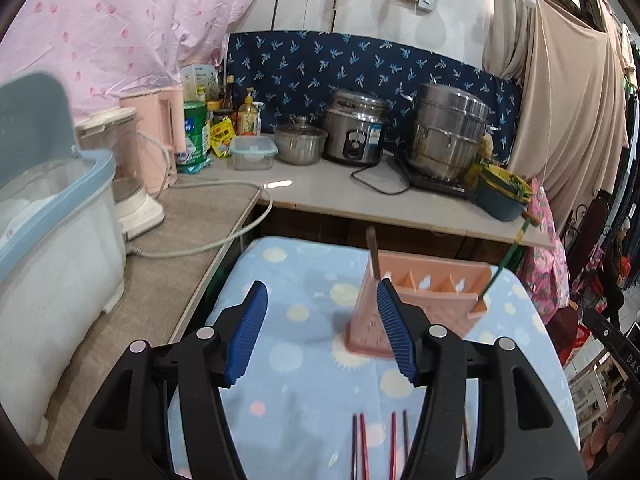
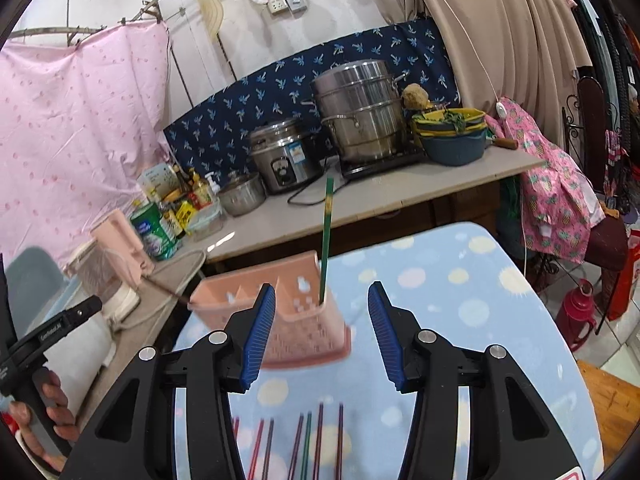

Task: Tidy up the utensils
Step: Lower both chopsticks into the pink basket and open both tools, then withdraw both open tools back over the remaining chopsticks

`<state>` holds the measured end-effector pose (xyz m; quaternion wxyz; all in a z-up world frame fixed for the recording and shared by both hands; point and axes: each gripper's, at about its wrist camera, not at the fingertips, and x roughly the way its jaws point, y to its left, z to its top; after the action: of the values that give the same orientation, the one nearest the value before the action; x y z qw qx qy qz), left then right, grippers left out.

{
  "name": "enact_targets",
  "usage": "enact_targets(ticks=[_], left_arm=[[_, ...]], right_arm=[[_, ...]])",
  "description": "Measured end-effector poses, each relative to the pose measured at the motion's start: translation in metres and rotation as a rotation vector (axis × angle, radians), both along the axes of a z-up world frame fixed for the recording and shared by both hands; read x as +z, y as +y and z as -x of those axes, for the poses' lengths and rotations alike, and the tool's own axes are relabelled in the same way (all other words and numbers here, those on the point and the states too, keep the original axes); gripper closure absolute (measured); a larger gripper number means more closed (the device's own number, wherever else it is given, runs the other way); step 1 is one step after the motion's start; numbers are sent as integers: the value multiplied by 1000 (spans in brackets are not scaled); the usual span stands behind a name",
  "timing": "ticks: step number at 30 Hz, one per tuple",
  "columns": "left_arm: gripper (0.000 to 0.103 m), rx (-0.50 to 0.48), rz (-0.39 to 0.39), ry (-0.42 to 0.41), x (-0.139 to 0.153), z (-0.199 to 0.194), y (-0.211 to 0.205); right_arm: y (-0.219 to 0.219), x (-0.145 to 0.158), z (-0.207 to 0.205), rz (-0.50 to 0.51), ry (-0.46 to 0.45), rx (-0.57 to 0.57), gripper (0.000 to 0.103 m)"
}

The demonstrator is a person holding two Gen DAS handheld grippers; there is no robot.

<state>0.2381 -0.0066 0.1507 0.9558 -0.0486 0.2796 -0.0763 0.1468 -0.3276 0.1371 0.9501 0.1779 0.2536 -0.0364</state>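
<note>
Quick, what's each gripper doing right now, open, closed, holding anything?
Left gripper: open, holding nothing.
Right gripper: open, holding nothing.

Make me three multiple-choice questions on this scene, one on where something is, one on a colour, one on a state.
1. Where does the pink holder stand?
A. on the counter
B. on the dotted blue cloth
C. on the floor

2. What colour is the chopstick standing upright in the holder in the right wrist view?
A. green
B. white
C. yellow

3. How does the right gripper stand?
A. shut on the chopstick
B. shut on the holder
C. open, holding nothing

Answers:
1 B, the holder's base rests on the cloth, in front of the counter.
2 A, its shaft is green.
3 C, its blue pads stand apart with only cloth and holder showing behind the gap.
</note>
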Motion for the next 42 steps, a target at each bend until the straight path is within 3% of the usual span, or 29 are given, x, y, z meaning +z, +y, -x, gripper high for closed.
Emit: enact_targets(ticks=[9,21,30,35,42], left_arm=[[49,-16,-93,52,-49,70,2],[49,-83,-132,173,-114,129,-16],[49,-76,-126,245,-144,148,-17],[49,-77,-127,275,-155,154,-15],[49,-88,-131,300,-166,158,-16]], right_arm=[[34,-50,71,56,114,44,56],[80,-118,129,153,240,65,56],[92,-152,137,158,313,71,57],[92,-160,134,155,332,69,68],[92,-166,133,151,346,61,75]])
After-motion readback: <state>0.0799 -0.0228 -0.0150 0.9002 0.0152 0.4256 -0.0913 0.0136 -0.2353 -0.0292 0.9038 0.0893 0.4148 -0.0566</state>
